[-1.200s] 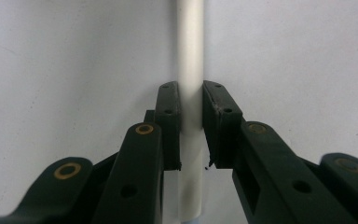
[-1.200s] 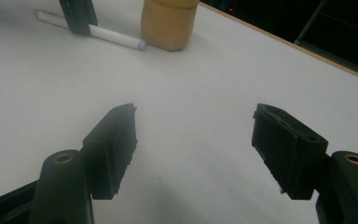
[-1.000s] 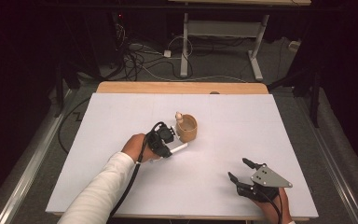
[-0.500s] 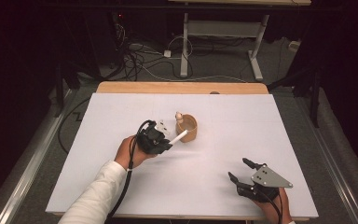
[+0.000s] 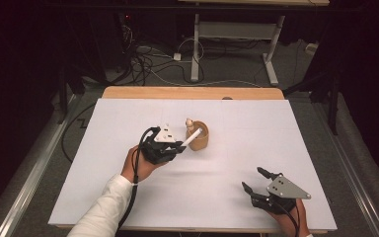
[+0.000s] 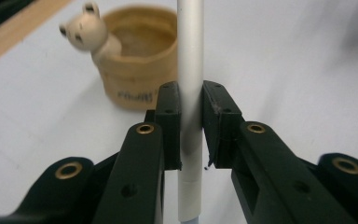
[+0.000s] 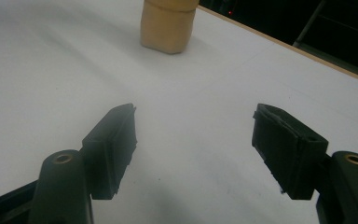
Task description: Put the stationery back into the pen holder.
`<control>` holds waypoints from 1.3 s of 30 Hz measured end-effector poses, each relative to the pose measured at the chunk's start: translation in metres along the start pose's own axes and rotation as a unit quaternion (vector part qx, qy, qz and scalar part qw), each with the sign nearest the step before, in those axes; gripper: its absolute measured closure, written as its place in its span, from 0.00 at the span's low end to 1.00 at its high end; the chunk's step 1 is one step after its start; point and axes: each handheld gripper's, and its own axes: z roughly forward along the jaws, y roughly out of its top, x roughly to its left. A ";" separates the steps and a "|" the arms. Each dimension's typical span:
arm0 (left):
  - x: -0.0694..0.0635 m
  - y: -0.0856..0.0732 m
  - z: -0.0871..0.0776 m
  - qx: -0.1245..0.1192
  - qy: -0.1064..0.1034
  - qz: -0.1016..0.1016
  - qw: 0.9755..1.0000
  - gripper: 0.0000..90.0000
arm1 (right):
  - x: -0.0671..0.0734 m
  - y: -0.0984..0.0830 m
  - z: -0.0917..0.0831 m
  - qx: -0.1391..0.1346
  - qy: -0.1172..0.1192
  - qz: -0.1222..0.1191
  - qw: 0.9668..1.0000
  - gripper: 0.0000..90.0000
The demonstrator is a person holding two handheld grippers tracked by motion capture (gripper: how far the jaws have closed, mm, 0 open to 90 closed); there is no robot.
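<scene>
Two black pads of the left gripper (image 6: 190, 126) are clamped on a white pen (image 6: 189, 70), one on each side of its barrel, with no gap between pad and pen. In the left gripper view the pen runs straight up between the jaws, its lower end sticking out below the pads and its upper part passing in front of a wooden cup (image 6: 137, 56). A small bear-shaped figure (image 6: 85, 29) leans out over the near rim of the cup, to the left of the pen.

From above, the left gripper (image 5: 177, 146) sits a little left of the table's middle, raised off the surface, and the pen (image 5: 191, 140) slants up and to the right so that its far tip is over the rim of the cup (image 5: 199, 136). The cup stands on the white table (image 5: 276, 128) near its centre, closer to the far edge than to the near one, just beside the gripper. The person's left hand (image 5: 137, 165) and a white sleeve (image 5: 106, 210) reach in from the near edge.

The right gripper (image 5: 259, 186) rests by the near right corner, well apart from the cup. Its jaws stand wide, with bare table between them, and the right gripper view shows the cup (image 7: 168, 23) far ahead.
</scene>
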 end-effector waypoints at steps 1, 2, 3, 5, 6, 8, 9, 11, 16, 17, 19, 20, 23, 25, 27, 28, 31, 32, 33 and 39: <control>0.000 0.000 0.000 -0.010 0.005 -0.002 1.000 0.84 | 0.000 0.000 0.000 0.000 0.000 0.000 1.000 0.34; 0.000 0.001 0.001 -0.023 0.007 -0.001 1.000 0.84 | 0.000 0.000 0.000 0.000 0.000 0.000 1.000 0.34; 0.000 0.001 0.001 -0.030 0.008 0.000 1.000 0.84 | 0.000 0.000 0.000 -0.001 0.000 0.001 1.000 0.34; -0.001 0.002 0.002 -0.050 0.013 0.001 0.999 0.84 | 0.000 0.000 0.000 -0.002 0.000 0.002 1.000 0.34; -0.002 0.003 0.001 -0.058 0.019 0.002 0.998 0.84 | -0.001 -0.001 -0.001 -0.002 0.001 0.003 1.000 0.34; -0.001 0.004 0.001 -0.075 0.020 -0.001 0.997 0.84 | -0.001 0.000 -0.001 -0.004 0.000 0.004 1.000 0.34; -0.001 0.005 0.000 -0.085 0.025 0.000 0.996 0.84 | -0.001 0.000 -0.001 -0.006 -0.001 0.005 1.000 0.34; 0.000 0.005 -0.001 -0.107 0.022 -0.002 0.994 0.84 | -0.002 0.000 -0.002 -0.009 -0.004 0.005 1.000 0.33; 0.006 0.006 0.003 -0.160 0.016 -0.018 0.987 0.84 | -0.002 0.002 -0.004 -0.023 -0.012 0.005 1.000 0.33; 0.006 0.007 0.004 -0.169 0.017 -0.020 0.985 0.84 | -0.002 0.002 -0.005 -0.027 -0.013 0.005 1.000 0.33; 0.006 0.010 0.006 -0.180 0.017 -0.021 0.983 0.84 | -0.002 0.003 -0.006 -0.031 -0.014 0.003 0.999 0.32; 0.006 0.011 0.007 -0.187 0.017 -0.022 0.982 0.84 | -0.002 0.003 -0.006 -0.034 -0.014 0.003 0.999 0.32; 0.007 0.016 0.010 -0.201 0.015 -0.026 0.979 0.84 | -0.003 0.004 -0.008 -0.037 -0.019 0.001 0.999 0.31; 0.007 0.018 0.012 -0.207 0.018 -0.026 0.978 0.84 | -0.003 0.005 -0.010 -0.043 -0.022 0.001 0.999 0.31; 0.007 0.020 0.015 -0.214 0.014 -0.029 0.976 0.84 | -0.003 0.006 -0.011 -0.047 -0.027 -0.001 0.999 0.31; 0.008 0.020 0.016 -0.218 0.014 -0.031 0.975 0.84 | -0.003 0.007 -0.013 -0.051 -0.028 -0.002 0.998 0.31; 0.009 0.021 0.021 -0.227 0.012 -0.038 0.973 0.84 | -0.003 0.009 -0.015 -0.054 -0.032 -0.006 0.998 0.31; 0.009 0.021 0.023 -0.229 0.010 -0.039 0.972 0.84 | -0.003 0.009 -0.015 -0.055 -0.031 -0.006 0.998 0.31; 0.009 0.021 0.024 -0.231 0.011 -0.041 0.972 0.84 | -0.002 0.009 -0.015 -0.055 -0.033 -0.008 0.998 0.31; 0.011 0.022 0.036 -0.236 0.014 -0.048 0.970 0.84 | -0.003 0.009 -0.015 -0.056 -0.032 -0.007 0.998 0.31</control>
